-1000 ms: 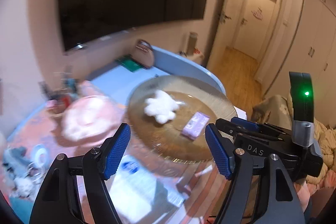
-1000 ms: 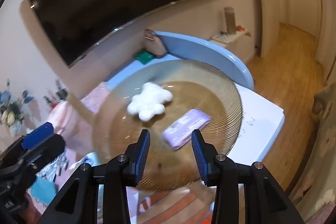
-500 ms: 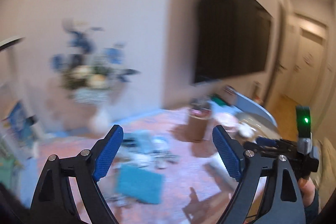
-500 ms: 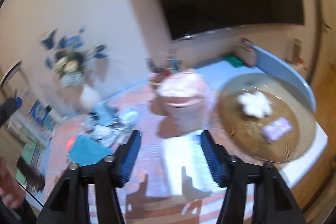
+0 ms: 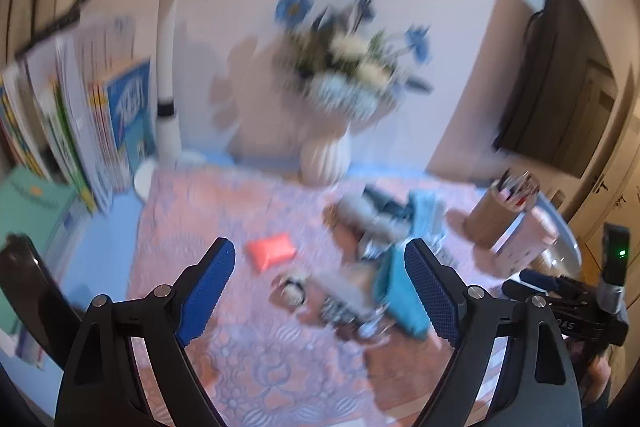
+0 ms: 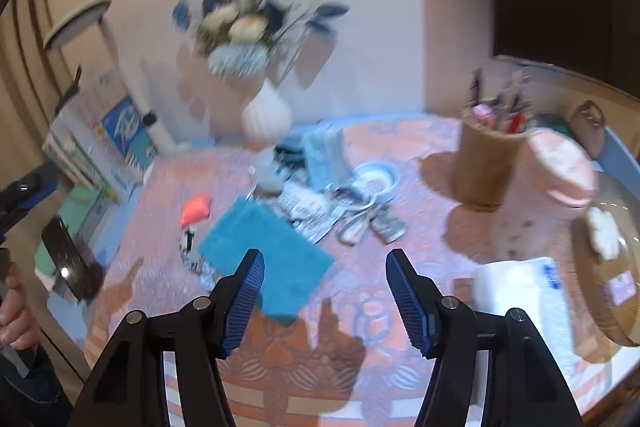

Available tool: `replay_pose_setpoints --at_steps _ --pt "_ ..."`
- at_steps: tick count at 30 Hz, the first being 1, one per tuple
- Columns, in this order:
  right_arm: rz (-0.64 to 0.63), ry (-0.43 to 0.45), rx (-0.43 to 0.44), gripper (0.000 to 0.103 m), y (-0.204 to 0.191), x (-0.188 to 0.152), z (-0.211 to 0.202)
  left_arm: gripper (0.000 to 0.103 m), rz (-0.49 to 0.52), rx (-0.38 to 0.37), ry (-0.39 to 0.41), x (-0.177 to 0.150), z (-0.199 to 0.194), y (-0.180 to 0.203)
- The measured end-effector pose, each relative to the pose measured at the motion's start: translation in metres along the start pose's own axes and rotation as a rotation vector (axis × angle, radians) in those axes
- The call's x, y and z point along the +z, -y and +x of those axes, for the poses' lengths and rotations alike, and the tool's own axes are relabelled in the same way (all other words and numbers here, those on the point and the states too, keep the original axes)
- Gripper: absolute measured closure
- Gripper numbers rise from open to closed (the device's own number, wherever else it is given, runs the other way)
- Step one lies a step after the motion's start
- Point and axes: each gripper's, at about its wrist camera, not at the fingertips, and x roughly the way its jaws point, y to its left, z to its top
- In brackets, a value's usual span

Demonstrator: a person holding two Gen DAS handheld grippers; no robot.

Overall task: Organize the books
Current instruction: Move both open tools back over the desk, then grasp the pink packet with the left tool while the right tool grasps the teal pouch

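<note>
Books (image 5: pixel 80 115) stand upright at the bench's far-left edge, nearer your left hand-held gripper (image 5: pixel 320 291) than your right hand-held gripper (image 6: pixel 324 301); both are wide open, empty.

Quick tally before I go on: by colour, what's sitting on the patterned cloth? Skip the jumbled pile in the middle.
Teal: 1, the flat item, possibly a book
Red-orange: 1, the small packet
Brown: 1, the pen holder
Pink: 1, the tub
White: 1, the pack
Total: 5
The vase is not counted: too blurred to tell whether it stands on the cloth.
</note>
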Motion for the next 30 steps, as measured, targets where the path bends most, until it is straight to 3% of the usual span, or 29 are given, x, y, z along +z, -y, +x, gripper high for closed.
replay_pose_setpoints --at_steps 3,5,9,14,17,22,30 --pt "-0.056 -0.044 0.007 0.041 -0.013 -0.004 0.023 0.017 0.011 -0.038 -0.029 -0.012 0.02 -0.01" --pt "-0.079 -0.057 0.032 0.04 -0.018 -0.007 0.035 0.017 0.02 -0.022 -0.052 -0.016 0.035 -0.016" --pt "-0.113 -0.064 0.102 0.022 -0.026 -0.015 0.057 0.017 0.031 0.047 -0.11 -0.02 0.069 -0.028" --pt "-0.212 -0.102 0.116 0.022 -0.045 -0.028 0.087 0.017 0.056 0.097 -0.185 -0.025 0.11 -0.041" --pt "-0.297 -0.13 0.08 0.022 -0.057 -0.033 0.105 0.017 0.098 0.112 -0.218 -0.027 0.129 -0.043" --pt "-0.39 -0.141 0.022 0.021 -0.062 -0.024 0.125 0.017 0.182 0.089 -0.265 -0.025 0.157 -0.042" --pt "-0.387 -0.156 0.068 0.014 -0.05 -0.003 0.155 0.017 0.198 0.029 -0.323 -0.02 0.196 -0.045"
